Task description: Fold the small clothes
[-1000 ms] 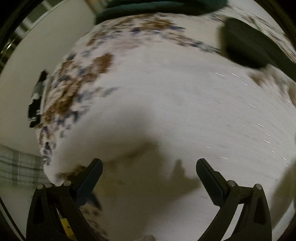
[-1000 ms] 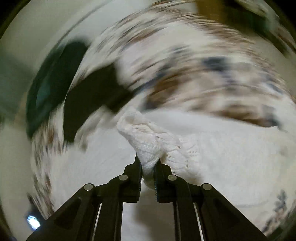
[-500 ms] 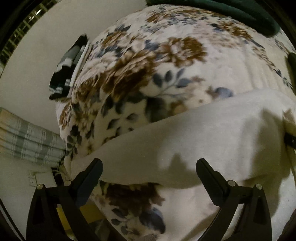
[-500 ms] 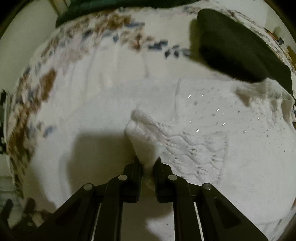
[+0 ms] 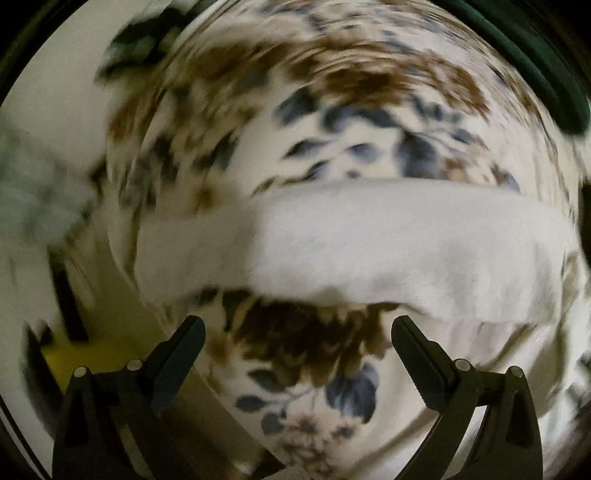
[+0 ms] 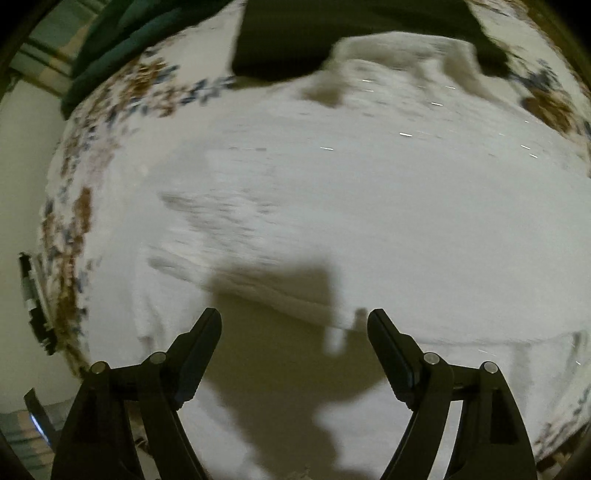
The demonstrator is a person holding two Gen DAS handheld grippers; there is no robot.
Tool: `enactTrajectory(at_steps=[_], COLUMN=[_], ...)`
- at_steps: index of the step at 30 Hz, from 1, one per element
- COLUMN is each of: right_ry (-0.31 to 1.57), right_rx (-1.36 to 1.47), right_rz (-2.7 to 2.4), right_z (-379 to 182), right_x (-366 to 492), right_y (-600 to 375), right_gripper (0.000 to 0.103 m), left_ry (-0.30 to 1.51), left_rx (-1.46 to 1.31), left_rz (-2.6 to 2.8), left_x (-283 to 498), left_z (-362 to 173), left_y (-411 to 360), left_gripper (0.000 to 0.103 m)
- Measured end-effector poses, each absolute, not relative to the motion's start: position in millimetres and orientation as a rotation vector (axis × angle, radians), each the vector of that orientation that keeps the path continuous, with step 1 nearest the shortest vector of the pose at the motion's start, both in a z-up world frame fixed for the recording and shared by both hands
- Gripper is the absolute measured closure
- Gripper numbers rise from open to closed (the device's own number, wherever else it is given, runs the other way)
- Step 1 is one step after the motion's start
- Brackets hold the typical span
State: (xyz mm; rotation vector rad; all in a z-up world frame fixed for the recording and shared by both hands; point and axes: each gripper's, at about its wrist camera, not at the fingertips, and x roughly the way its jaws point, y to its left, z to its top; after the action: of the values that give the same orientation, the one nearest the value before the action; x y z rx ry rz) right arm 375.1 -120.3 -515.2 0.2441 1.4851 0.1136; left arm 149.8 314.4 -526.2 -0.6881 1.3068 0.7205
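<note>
A white knitted garment [image 6: 351, 192] with small glinting sequins lies spread on a floral blanket [image 6: 74, 229]. In the left wrist view part of the white garment [image 5: 369, 251] lies as a band across the blanket [image 5: 332, 122]. My left gripper [image 5: 297, 332] is open and empty, just short of the band's near edge. My right gripper [image 6: 294, 321] is open and empty above the garment, and its shadow falls on the cloth. Both views are blurred by motion.
A dark garment [image 6: 332, 33] lies at the far side of the blanket, past the white one. A dark green cloth [image 6: 122, 40] lies at the back left, and also shows in the left wrist view [image 5: 535, 62]. A black-and-white object [image 6: 33, 295] lies at the blanket's left edge.
My right gripper has let go of the white knit fold it held and now stands open. My left gripper stayed open and its view shifted across the blanket.
</note>
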Motion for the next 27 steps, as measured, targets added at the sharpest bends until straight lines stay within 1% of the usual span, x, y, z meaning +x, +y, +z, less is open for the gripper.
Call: enactTrajectory(at_steps=[5, 10, 13, 14, 15, 16, 17, 18, 19, 22, 27], right_ry=[1.529, 1.547, 1.546, 1.544, 1.540, 1.535, 1.528, 1.523, 1.511, 1.470, 1.407], right_rx=[0.244, 0.266, 0.250, 0.241, 0.235, 0.227, 0.219, 0.210, 0.180, 0.120, 0.037], right_rz=[0.016, -0.032, -0.031, -0.031, -0.031, -0.034, -0.039, -0.043, -0.048, -0.042, -0.081], right_z=[-530, -539, -541, -541, -540, -540, -539, -538, -536, -528, -509], right_x=[369, 369, 371, 372, 373, 374, 376, 377, 378, 380, 384], right_y=[-137, -139, -134, -133, -132, -132, -131, -129, -128, -123, -132], right_gripper=[0.020, 0.020, 0.020, 0.020, 0.020, 0.020, 0.020, 0.020, 0.020, 0.020, 0.020], left_ry=[1.252, 1.104, 1.016, 0.986, 0.965, 0.956, 0.956, 0.964, 0.972, 0.980, 0.985], left_rx=[-1.008, -1.321, -1.426, -1.443, -1.433, -1.399, -1.364, -1.308, -1.257, -1.107, -0.789], left_rz=[0.776, 0.844, 0.913, 0.939, 0.975, 1.009, 1.029, 1.043, 1.040, 1.055, 1.023], left_x=[114, 93, 88, 87, 87, 89, 91, 99, 106, 127, 171], left_z=[-558, -590, -597, -597, -594, -590, -586, -579, -575, -553, -502], left_y=[350, 382, 396, 400, 404, 408, 411, 414, 415, 413, 391], left_gripper=[0.000, 0.001, 0.001, 0.003, 0.014, 0.023, 0.049, 0.082, 0.091, 0.092, 0.092])
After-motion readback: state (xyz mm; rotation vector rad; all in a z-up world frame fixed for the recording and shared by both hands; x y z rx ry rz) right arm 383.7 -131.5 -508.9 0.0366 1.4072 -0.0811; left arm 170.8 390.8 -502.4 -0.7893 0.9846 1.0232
